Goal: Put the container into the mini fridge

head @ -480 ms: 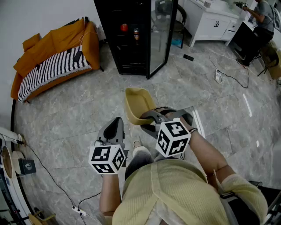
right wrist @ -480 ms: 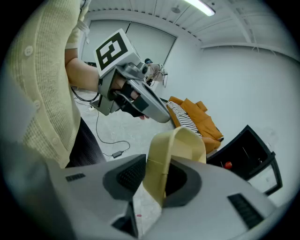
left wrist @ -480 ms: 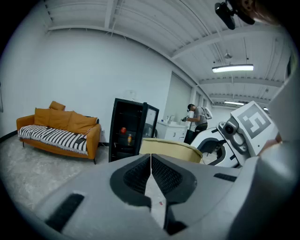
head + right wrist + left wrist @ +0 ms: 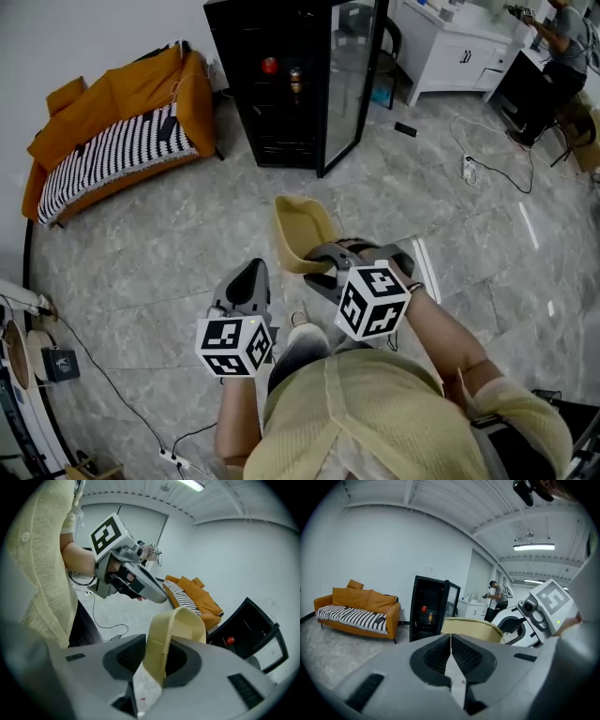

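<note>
A pale yellow container (image 4: 302, 232) hangs above the floor, its rim pinched in my right gripper (image 4: 323, 264). In the right gripper view the container's wall (image 4: 164, 639) stands between the two pads, which press on it. My left gripper (image 4: 246, 281) is to the left of the container and a little nearer to me, shut with nothing in it; in its own view the pads meet at the middle (image 4: 450, 656). The black mini fridge (image 4: 277, 84) stands ahead with its glass door (image 4: 349, 75) open, a red item (image 4: 270, 66) and a can (image 4: 295, 80) inside.
An orange sofa (image 4: 112, 122) with a striped blanket stands left of the fridge. White cabinets (image 4: 459, 52) and a person (image 4: 562, 28) are at the far right. Cables and a power strip (image 4: 466, 167) lie on the grey floor; more cords (image 4: 56, 361) at the left.
Both grippers and the container have shifted slightly forward toward the fridge; the grip on the container is the same.
</note>
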`<action>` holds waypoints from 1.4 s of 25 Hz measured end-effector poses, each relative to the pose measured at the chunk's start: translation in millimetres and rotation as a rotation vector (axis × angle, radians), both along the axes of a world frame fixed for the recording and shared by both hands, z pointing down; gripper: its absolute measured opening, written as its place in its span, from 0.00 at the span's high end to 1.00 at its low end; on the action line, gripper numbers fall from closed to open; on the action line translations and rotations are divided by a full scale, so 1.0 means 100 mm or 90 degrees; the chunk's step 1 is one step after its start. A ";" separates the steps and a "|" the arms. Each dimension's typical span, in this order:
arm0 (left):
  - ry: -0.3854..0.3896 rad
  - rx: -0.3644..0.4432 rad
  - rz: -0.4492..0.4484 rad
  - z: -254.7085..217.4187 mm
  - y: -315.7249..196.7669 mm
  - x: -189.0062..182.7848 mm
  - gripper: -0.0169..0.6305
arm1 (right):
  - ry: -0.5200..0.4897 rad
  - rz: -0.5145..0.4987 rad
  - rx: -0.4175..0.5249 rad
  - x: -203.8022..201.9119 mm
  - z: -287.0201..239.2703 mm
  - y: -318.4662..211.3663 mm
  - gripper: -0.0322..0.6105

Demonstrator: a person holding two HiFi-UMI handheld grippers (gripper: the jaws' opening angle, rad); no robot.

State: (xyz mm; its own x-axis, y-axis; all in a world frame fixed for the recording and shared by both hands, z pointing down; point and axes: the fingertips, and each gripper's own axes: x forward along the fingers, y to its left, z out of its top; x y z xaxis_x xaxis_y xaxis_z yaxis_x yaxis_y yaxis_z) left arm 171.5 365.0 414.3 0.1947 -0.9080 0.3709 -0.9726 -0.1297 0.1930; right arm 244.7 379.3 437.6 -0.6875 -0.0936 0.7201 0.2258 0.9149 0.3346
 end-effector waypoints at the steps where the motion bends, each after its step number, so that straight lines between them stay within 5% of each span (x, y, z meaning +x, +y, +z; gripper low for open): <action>1: 0.000 -0.003 0.001 0.02 -0.03 -0.04 0.94 | 0.000 0.001 -0.003 -0.04 0.01 -0.03 0.78; 25: 0.004 -0.024 0.035 0.15 -1.00 -1.24 0.94 | 0.059 -0.011 -0.002 -1.23 0.10 -1.01 0.78; 35: 0.016 -0.011 0.058 0.10 -1.46 -1.24 0.94 | 0.087 -0.006 0.012 -1.25 0.06 -1.42 0.78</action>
